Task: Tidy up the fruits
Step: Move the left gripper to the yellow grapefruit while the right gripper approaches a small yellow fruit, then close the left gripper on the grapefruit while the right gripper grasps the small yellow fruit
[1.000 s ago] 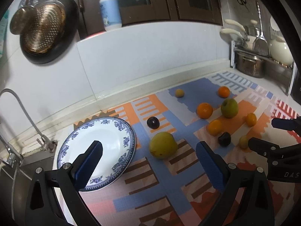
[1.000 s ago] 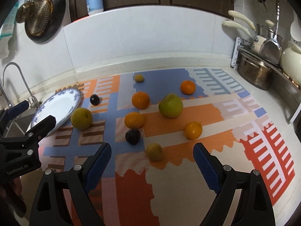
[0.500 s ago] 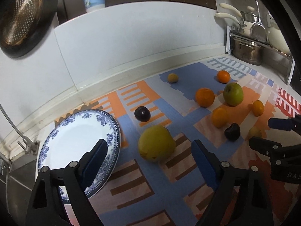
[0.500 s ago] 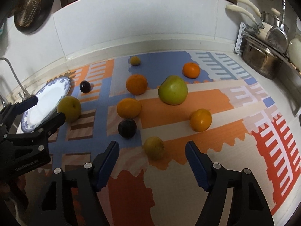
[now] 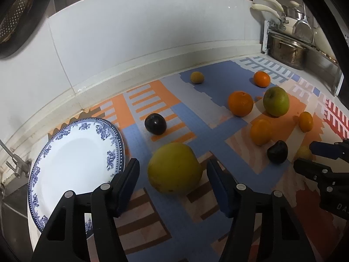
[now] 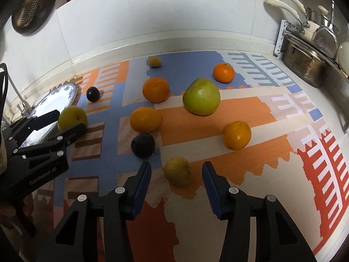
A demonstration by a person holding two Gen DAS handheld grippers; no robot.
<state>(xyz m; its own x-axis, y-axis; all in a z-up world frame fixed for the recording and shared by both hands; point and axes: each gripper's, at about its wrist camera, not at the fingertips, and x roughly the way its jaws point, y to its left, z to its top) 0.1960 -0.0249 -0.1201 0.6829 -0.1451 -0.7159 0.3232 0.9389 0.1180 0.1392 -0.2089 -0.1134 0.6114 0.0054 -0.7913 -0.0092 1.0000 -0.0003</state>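
My left gripper [image 5: 172, 172] sits low over the patterned mat [image 5: 196, 118], its jaws half spread and just now closing in around the large yellow fruit [image 5: 174, 168], which lies between the blue pads [image 5: 128, 179]; a gap shows on each side, so nothing is pinched. The blue-rimmed plate [image 5: 109, 135] lies at nine o'clock of that fruit, just beside it and bare of fruit. A dark plum [image 5: 155, 123] rests at eleven o'clock of the yellow fruit, near but apart.

My right gripper [image 6: 175, 174] is likewise half spread, its jaws having just been narrowing, with a small yellow-green fruit [image 6: 177, 170] between the pads and clear of both. At eleven o'clock of that fruit lies a second dark plum [image 6: 142, 145], close by, and beyond it an orange [image 6: 145, 119]. The green apple [image 6: 201, 96] stands at twelve to one o'clock, well apart; another orange [image 6: 237, 135] lies at two o'clock. Farther back are one more orange [image 6: 155, 89], a small mandarin [image 6: 223, 72] and a little yellowish fruit [image 6: 154, 62] nearest the wall. All the fruit is on the mat, scattered and apart from one another
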